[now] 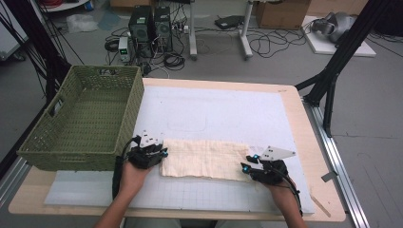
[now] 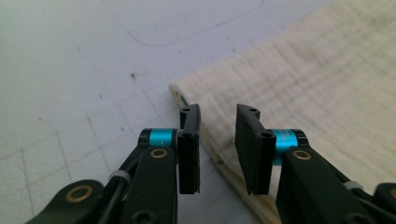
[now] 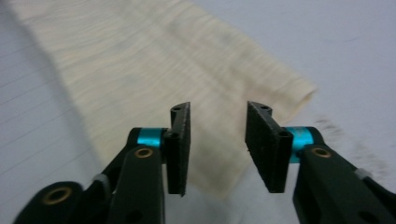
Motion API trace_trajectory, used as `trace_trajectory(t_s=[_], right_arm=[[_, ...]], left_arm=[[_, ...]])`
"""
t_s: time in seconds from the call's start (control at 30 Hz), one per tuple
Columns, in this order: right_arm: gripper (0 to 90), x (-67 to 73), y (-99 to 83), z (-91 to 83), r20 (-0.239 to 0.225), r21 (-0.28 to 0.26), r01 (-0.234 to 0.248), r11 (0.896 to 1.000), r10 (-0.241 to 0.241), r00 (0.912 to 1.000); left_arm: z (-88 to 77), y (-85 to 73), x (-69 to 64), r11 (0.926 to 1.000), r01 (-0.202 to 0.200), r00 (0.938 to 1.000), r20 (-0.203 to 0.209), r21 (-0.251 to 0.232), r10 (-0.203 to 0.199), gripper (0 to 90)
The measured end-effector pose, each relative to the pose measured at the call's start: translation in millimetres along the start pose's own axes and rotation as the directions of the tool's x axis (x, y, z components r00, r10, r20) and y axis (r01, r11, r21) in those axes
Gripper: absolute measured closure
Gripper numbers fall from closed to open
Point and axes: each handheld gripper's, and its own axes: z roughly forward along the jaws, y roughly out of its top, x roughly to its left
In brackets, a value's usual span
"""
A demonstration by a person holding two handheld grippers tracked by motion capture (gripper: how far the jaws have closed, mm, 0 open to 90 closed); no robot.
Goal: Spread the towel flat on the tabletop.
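Though both claws show in the high view, they're small and dark there, so jaw state comes from the gripper views. Right gripper view is blurred: cloth (image 3: 154, 70) weave smeared, its far corner soft. Left gripper view cuts the cloth (image 2: 308, 93) off at the right and bottom edges; the folded edge shows layers, count unclear. The person's forearms are cut off by the bottom of the high view.

Left claw (image 2: 217, 144): jaws apart, nothing pinched, hovering right over the cloth's near-left edge, with cloth seen in the gap between the jaws; can't tell if the tips touch it. Right claw (image 3: 217, 149): jaws apart, nothing clamped, poised over the cloth's end w/ the corner just ahead; contact unclear due to blur.

Cloth (image 1: 205, 159): cream, folded into a long strip, lying flat on the white gridded mat (image 1: 228, 114) on the table (image 1: 309, 142), near the front, between left claw (image 1: 159, 154) and right claw (image 1: 247, 166), one at each short end.

Green woven basket (image 1: 81, 118) sits at the table's left-rear, just beside the left hand (image 1: 133, 178), apart from the cloth. Visible inside looks bare; the near wall hides the front part of the basket floor.
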Motion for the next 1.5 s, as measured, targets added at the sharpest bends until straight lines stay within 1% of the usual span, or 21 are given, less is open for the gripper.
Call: trace_trajectory(t_s=[0.1, 0.17, 0.2, 0.27, 0.33, 0.4, 0.43, 0.5, 0.53, 0.57, 0.6, 0.67, 0.73, 0.87, 1.03, 1.2, 1.27, 1.33, 1.37, 1.43, 1.5], right_arm=[[58.1, -10.6, 9.7, 8.1, 0.078, -0.007, -0.011, 1.0, 0.012, 0.9969], [57.7, -21.4, 15.8, 15.7, 0.118, -0.018, -0.04, 0.999, 0.042, 0.9921], [57.0, -27.5, 18.4, 20.3, 0.121, -0.031, -0.069, 0.997, 0.072, 0.99], [54.1, -37.7, 22.2, 31.6, 0.101, -0.029, -0.114, 0.993, 0.116, 0.9881], [54.5, -42.0, 23.7, 44.1, 0.086, 0.025, -0.122, 0.992, 0.119, 0.9891], [56.5, -43.3, 21.0, 54.6, 0.075, 0.092, -0.115, 0.989, 0.109, 0.9912], [59.7, -44.3, 20.2, 54.4, 0.07, 0.08, -0.138, 0.987, 0.133, 0.9887], [73.7, -44.9, 19.5, 52.0, 0.045, 0.086, -0.136, 0.987, 0.133, 0.9901], [81.6, -44.0, 19.6, 50.6, 0.035, 0.093, -0.129, 0.987, 0.126, 0.9914], [84.7, -42.6, 20.1, 49.4, 0.041, 0.099, -0.111, 0.989, 0.107, 0.9934], [85.5, -41.2, 20.8, 48.4, 0.056, 0.106, -0.099, 0.989, 0.094, 0.994], [86.5, -39.2, 21.8, 47.6, 0.098, 0.114, -0.081, 0.99, 0.07, 0.9927], [86.8, -38.5, 22.9, 46.5, 0.145, 0.107, -0.053, 0.993, 0.038, 0.9887], [86.8, -39.3, 28.4, 45.4, 0.229, 0.066, 0.002, 0.998, -0.017, 0.9732], [86.7, -48.7, 37.6, 48.6, 0.281, 0.045, -0.018, 0.999, 0.005, 0.9596], [86.3, -53.3, 39.8, 56.4, 0.299, 0.055, -0.027, 0.998, 0.009, 0.9541], [83.8, -54.5, 38.3, 59.2, 0.302, 0.046, -0.044, 0.998, 0.028, 0.9528], [73.7, -54.5, 37.9, 60.3, 0.305, 0.037, -0.052, 0.998, 0.038, 0.9516], [65.7, -54.0, 38.0, 59.8, 0.313, 0.033, -0.052, 0.998, 0.039, 0.9488], [47.5, -55.3, 37.7, 56.9, 0.299, -0.002, -0.088, 0.996, 0.085, 0.9505], [36.0, -54.9, 36.9, 53.0, 0.321, -0.005, -0.107, 0.994, 0.103, 0.9414]], left_arm=[[5.4, 9.3, 4.6, 0.9997, 0.002, 0.9998, 0.02, -0.024, -0.002, 60.6], [11.4, 16.2, 10.3, 0.9993, 0.016, 0.9998, 0.012, -0.033, -0.016, 58.2], [15.6, 18.6, 13.0, 0.9984, 0.04, 0.9992, 0.009, -0.04, -0.04, 57.2], [24.0, 22.7, 19.4, 0.9983, 0.059, 0.9983, -0.004, -0.003, -0.059, 55.3], [32.9, 24.4, 23.3, 0.9958, 0.083, 0.9963, 0.017, 0.038, -0.084, 53.9], [38.4, 23.1, 24.2, 0.9948, 0.077, 0.9967, 0.021, 0.067, -0.079, 53.1], [41.0, 21.8, 24.2, 0.9932, 0.082, 0.996, 0.03, 0.082, -0.085, 53.6], [41.9, 20.2, 22.9, 0.9937, 0.051, 0.9981, 0.03, 0.1, -0.054, 58.0], [40.9, 20.3, 23.1, 0.9938, 0.042, 0.9975, 0.051, 0.103, -0.048, 67.9], [40.9, 20.4, 22.5, 0.9933, 0.04, 0.9967, 0.065, 0.108, -0.048, 83.9], [40.5, 21.1, 21.5, 0.9936, 0.027, 0.9978, 0.058, 0.11, -0.034, 84.5], [40.2, 21.8, 21.6, 0.9952, 0.039, 0.9986, 0.032, 0.09, -0.042, 85.6], [39.3, 23.2, 22.6, 0.9968, 0.069, 0.9972, 0.026, 0.04, -0.07, 85.7], [40.7, 31.0, 21.6, 0.9973, 0.068, 0.9977, -0.003, -0.03, -0.068, 85.7], [51.0, 37.2, 26.9, 0.9915, 0.103, 0.9946, -0.006, -0.079, -0.104, 85.5], [61.1, 32.4, 29.8, 0.9884, 0.128, 0.9917, 0.001, -0.08, -0.129, 85.1], [60.1, 31.4, 32.7, 0.9862, 0.138, 0.9904, 0.013, -0.091, -0.138, 83.1], [58.2, 30.9, 35.3, 0.9838, 0.148, 0.989, 0.026, -0.102, -0.146, 71.5], [56.1, 31.2, 35.7, 0.9842, 0.138, 0.9903, 0.031, -0.11, -0.136, 66.7], [51.5, 32.7, 34.9, 0.9816, 0.142, 0.9881, 0.079, -0.128, -0.132, 53.8], [44.4, 34.9, 32.3, 0.9763, 0.144, 0.986, 0.108, -0.162, -0.128, 46.2]])
